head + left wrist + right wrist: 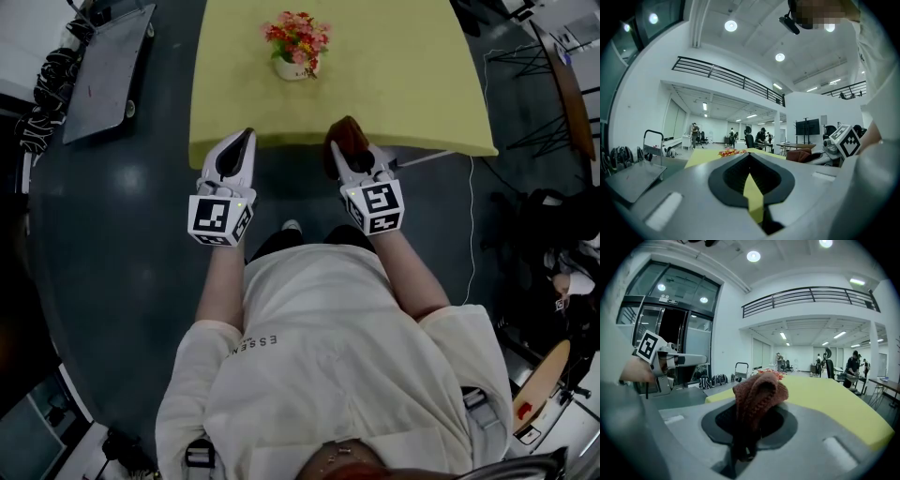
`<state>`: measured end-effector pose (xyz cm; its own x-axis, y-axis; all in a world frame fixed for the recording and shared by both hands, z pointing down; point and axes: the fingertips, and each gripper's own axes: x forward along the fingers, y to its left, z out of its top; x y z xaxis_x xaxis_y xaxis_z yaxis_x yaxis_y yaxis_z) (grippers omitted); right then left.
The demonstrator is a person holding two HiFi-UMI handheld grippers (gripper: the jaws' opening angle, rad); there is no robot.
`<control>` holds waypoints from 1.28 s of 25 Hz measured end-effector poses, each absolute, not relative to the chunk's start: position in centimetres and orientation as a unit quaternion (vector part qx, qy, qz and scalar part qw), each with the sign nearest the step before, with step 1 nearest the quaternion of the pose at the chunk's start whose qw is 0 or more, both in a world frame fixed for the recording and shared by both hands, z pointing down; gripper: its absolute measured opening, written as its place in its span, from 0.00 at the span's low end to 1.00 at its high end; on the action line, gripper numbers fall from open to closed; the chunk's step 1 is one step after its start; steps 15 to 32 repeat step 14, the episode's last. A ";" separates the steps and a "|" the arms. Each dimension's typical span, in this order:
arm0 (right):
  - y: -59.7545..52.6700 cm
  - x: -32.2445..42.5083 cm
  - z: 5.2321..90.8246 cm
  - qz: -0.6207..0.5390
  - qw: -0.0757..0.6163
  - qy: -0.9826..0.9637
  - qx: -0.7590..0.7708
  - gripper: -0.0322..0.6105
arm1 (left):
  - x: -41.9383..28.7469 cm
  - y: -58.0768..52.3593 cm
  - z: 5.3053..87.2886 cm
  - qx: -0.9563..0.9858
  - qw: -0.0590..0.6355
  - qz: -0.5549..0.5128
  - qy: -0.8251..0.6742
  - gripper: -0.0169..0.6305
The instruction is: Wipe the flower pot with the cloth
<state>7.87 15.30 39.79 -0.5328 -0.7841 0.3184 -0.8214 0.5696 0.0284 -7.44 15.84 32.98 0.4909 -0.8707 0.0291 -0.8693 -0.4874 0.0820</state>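
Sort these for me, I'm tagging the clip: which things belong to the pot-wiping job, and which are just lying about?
Job: flower pot on the yellow table; brown cloth, clamped in the right gripper; left gripper, shut and empty.
Lying about: grey platform trolley; bags beside it.

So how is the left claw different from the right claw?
The left claw is empty; the right claw pinches a brown cloth. The left claw's marker cube shows a different black pattern from the right claw's marker cube. Both are shut, white and pointing at the yellow table.
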 end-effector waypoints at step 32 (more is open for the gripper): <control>14.0 6.7 39.8 0.066 0.152 -0.881 0.443 0.13 | -7.3 14.7 32.2 0.869 0.055 -0.024 -0.492 0.05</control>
